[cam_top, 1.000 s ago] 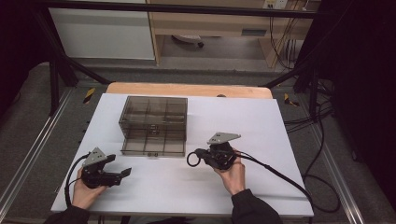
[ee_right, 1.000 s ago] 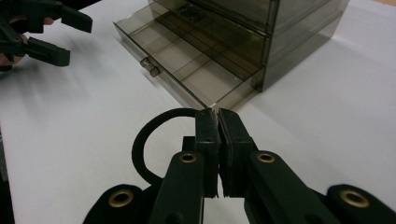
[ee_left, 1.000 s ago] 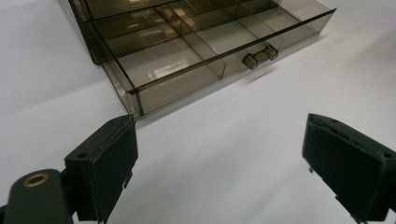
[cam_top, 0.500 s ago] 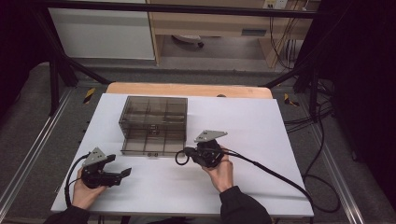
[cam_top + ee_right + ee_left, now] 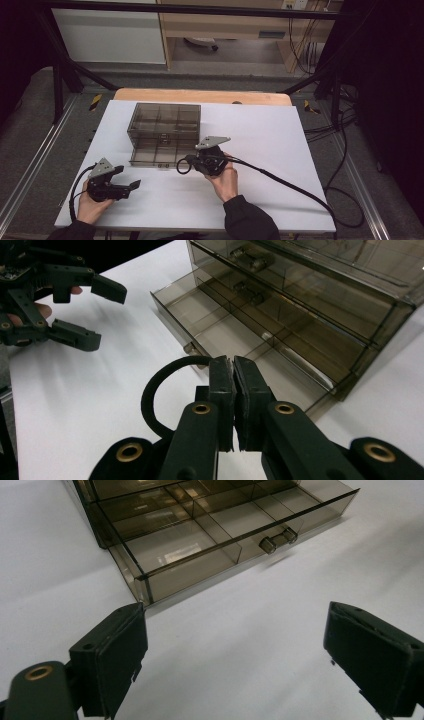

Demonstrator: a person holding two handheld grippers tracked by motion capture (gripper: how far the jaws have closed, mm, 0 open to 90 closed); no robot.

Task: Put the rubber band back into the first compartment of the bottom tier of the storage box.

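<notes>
Smoky clear drawer box [image 5: 165, 127], bottom drawer [image 5: 159, 154] pulled out, right gripper [image 5: 232, 385] jaws pinching black ring [image 5: 160, 390], left gripper [image 5: 250, 665] jaws spread

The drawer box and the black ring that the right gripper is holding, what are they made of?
The drawer box looks like hard, smoky see-through plastic: you can see its dividers through the shiny walls, and light glints off them. The ring looks like matte black rubber or soft plastic; it has no shine and a smooth round curve, though I can't tell which. The right gripper pinches it between shut jaws.
</notes>
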